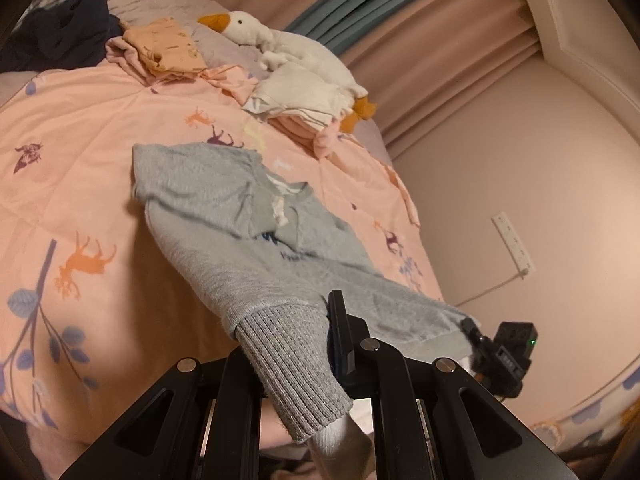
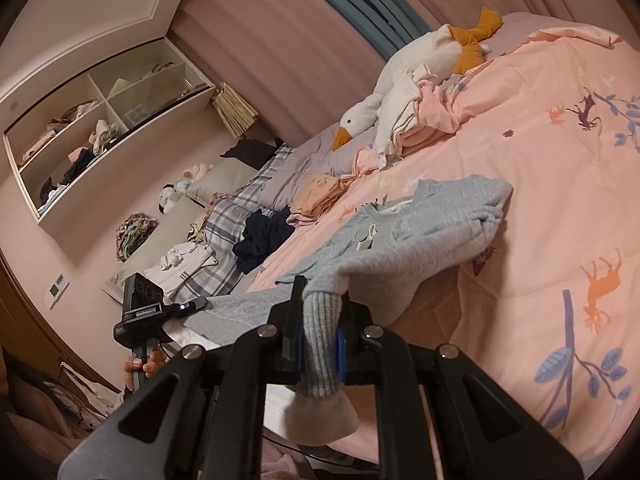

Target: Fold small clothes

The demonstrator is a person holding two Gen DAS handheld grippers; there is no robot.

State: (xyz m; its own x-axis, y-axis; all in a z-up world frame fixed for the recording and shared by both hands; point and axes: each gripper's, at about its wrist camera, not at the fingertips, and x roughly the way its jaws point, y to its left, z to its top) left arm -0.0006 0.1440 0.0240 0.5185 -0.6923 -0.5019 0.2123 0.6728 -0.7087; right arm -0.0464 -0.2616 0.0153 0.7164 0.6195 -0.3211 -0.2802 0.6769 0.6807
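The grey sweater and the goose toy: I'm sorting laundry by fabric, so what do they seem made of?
The grey sweater looks like a soft, matte knit, perhaps cotton or a blend: its cuff shows clear ribbing and the body a fine fuzzy texture. The goose toy looks like white plush with an orange fabric beak; the fibre itself cannot be told.

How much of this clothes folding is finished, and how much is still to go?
Done: a folded orange garment and a white-and-pink stack lie on the pink bedspread. In hand: the left gripper and right gripper are each shut on a ribbed cuff of the grey sweater, still unfolded. Left: a crumpled dark garment, perhaps more.
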